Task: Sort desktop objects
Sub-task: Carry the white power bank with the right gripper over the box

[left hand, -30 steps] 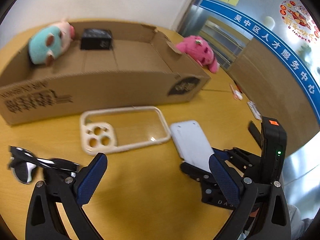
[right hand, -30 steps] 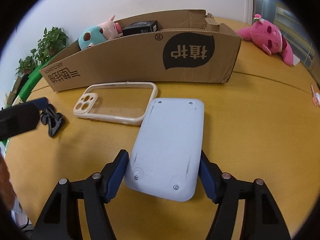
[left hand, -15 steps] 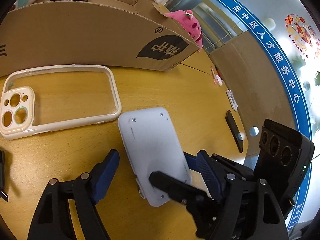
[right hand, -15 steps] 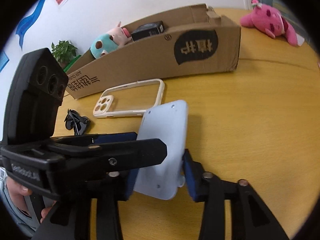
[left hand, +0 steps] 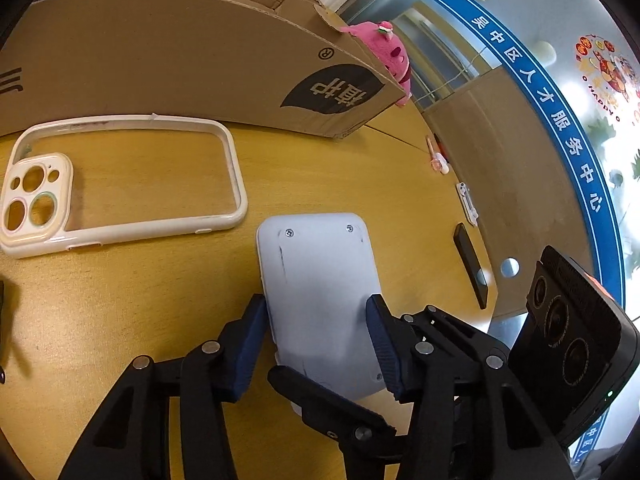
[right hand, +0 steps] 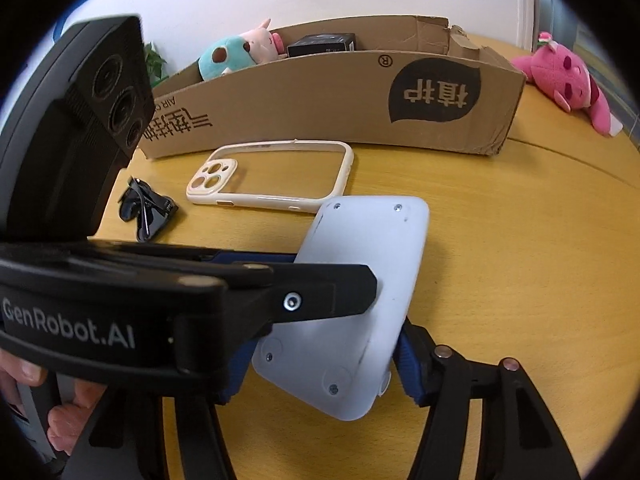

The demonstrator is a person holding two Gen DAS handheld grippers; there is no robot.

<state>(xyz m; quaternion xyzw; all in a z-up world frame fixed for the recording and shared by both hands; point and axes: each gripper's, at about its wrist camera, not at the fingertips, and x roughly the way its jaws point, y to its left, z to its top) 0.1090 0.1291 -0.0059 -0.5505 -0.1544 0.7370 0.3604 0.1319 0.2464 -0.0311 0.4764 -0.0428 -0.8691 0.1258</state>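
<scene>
Right now both grippers meet on the pale blue-grey device (left hand: 320, 300), which is tilted up off the yellow bench (left hand: 160, 280) near its front edge. In the left wrist view the left gripper (left hand: 316, 344) has its blue pads against the device's two long sides; its jaws have just been closing and now grip the device. In the right wrist view the right gripper (right hand: 320, 368) has a blue pad touching the device at its right edge, while the left gripper's black finger crosses in front and hides the other pad; its jaws have just opened a little further, and whether they still press the device I cannot tell.

From the device, in the left wrist view, the cream phone case (left hand: 120, 184) lies flat at ten o'clock, near but apart. Behind it, at twelve o'clock, stands the long cardboard box (left hand: 180, 60), holding a black box (right hand: 322, 45) and a teal-and-pink plush (right hand: 236, 58). A pink plush (right hand: 564, 80) lies on the bench at two o'clock, beyond the box's end. Folded black sunglasses (right hand: 146, 210) rest at nine o'clock of the case in the right wrist view. A person's fingers (right hand: 68, 408) show at the lower left there.
</scene>
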